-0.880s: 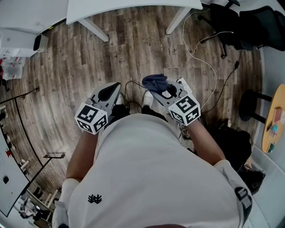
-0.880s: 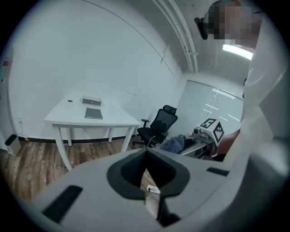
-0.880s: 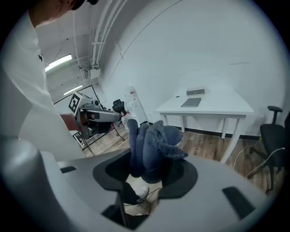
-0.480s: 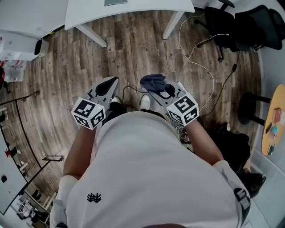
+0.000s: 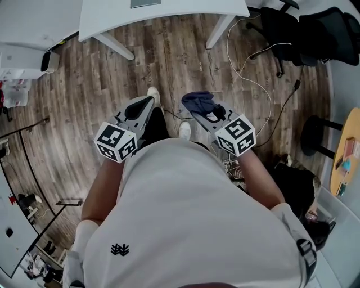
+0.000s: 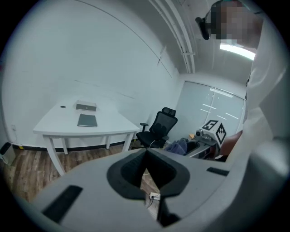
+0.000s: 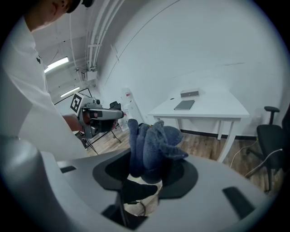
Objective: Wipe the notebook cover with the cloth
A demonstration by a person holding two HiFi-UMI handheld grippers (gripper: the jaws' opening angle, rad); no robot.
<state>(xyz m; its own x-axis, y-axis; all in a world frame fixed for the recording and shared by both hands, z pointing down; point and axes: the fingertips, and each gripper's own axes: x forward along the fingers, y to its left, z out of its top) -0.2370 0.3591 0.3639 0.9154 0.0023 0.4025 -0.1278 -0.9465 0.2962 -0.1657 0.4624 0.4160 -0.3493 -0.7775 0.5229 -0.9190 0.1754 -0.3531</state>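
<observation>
I am standing on a wood floor, some way from a white table [image 5: 169, 10]. A dark grey notebook [image 6: 87, 120] lies flat on it, also seen as notebook [image 7: 184, 105] in the right gripper view. My right gripper [image 5: 197, 106] is shut on a bunched dark blue cloth [image 7: 152, 145], which sticks up out of its jaws; the cloth [image 5: 198, 101] shows in the head view too. My left gripper [image 5: 145, 104] is held at waist height beside it, its jaws closed together with nothing in them. Both grippers are well short of the table.
A flat silver device [image 6: 86, 107] lies behind the notebook on the table. A black office chair [image 5: 289, 25] stands at the right, with white cables [image 5: 253, 84] trailing over the floor. A black stool [image 5: 318, 132] and a round wooden table [image 5: 349, 149] are at the far right.
The person has stepped forward with the left foot. Both grippers have shifted slightly with the body. The cloth stays in the right gripper.
</observation>
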